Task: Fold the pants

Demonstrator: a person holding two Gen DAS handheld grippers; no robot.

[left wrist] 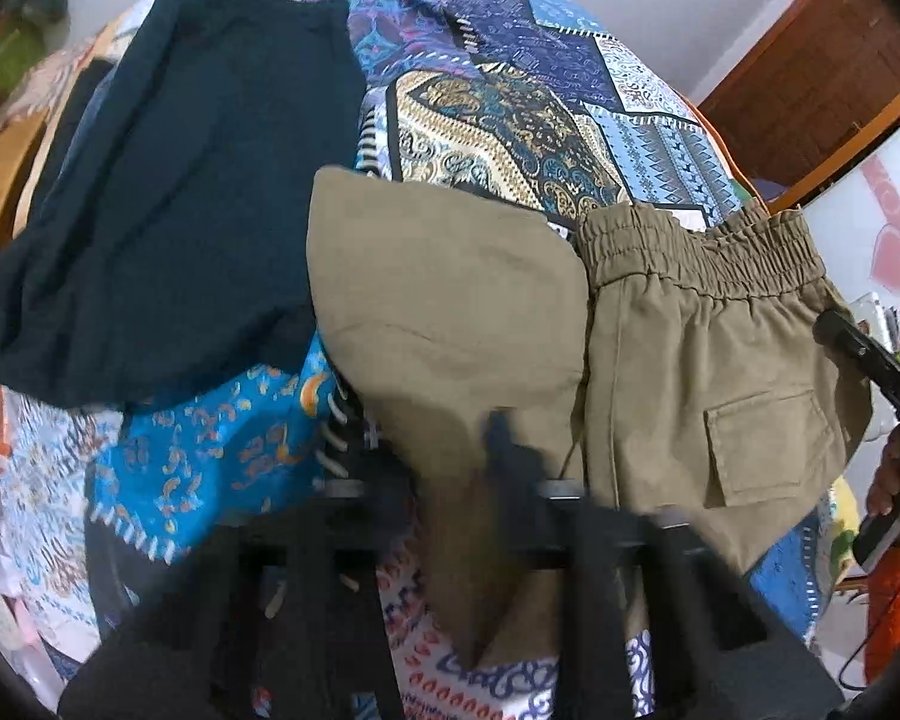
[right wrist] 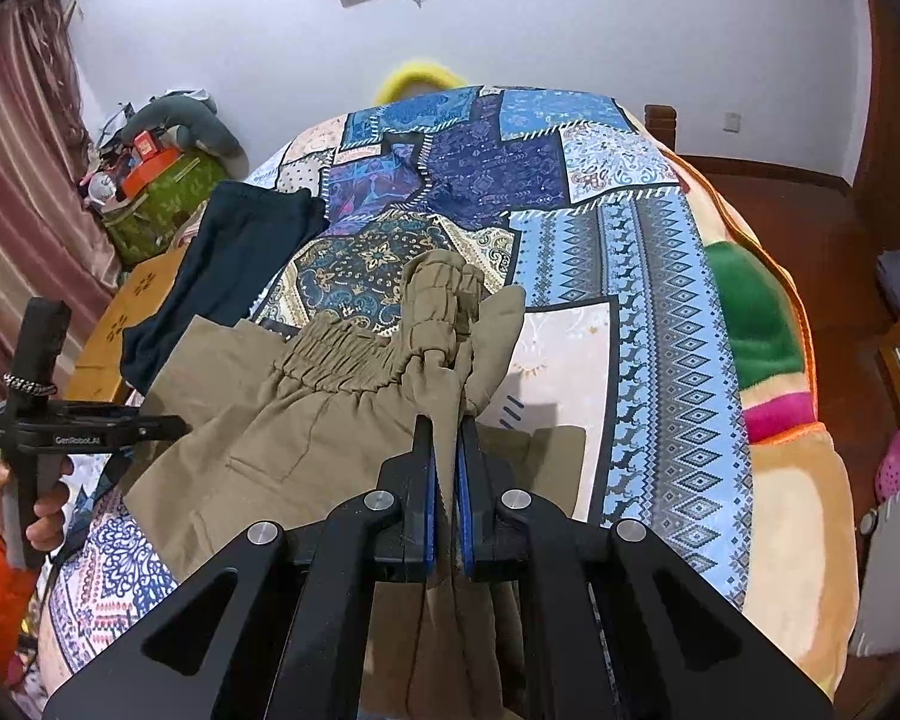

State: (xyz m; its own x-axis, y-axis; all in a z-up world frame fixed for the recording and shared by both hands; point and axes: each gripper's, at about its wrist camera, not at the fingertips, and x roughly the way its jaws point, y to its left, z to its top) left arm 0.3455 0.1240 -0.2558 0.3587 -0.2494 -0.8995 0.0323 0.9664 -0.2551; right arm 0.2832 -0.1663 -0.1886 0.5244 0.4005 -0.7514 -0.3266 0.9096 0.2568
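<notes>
Khaki pants (left wrist: 690,372) with an elastic waistband and a flap pocket lie on a patchwork bedspread (left wrist: 510,90). In the left wrist view my left gripper (left wrist: 504,456) is blurred and shut on a folded-over khaki leg (left wrist: 450,312), lifting it. In the right wrist view my right gripper (right wrist: 447,438) is shut on the bunched waistband edge of the khaki pants (right wrist: 306,420), holding it up off the bed. The left gripper's body (right wrist: 78,426) shows at the left of that view.
A dark navy garment (left wrist: 168,180) lies on the bed left of the khaki pants, also in the right wrist view (right wrist: 234,264). A green basket with clutter (right wrist: 156,204) stands by the curtain. Wooden floor (right wrist: 780,204) lies right of the bed.
</notes>
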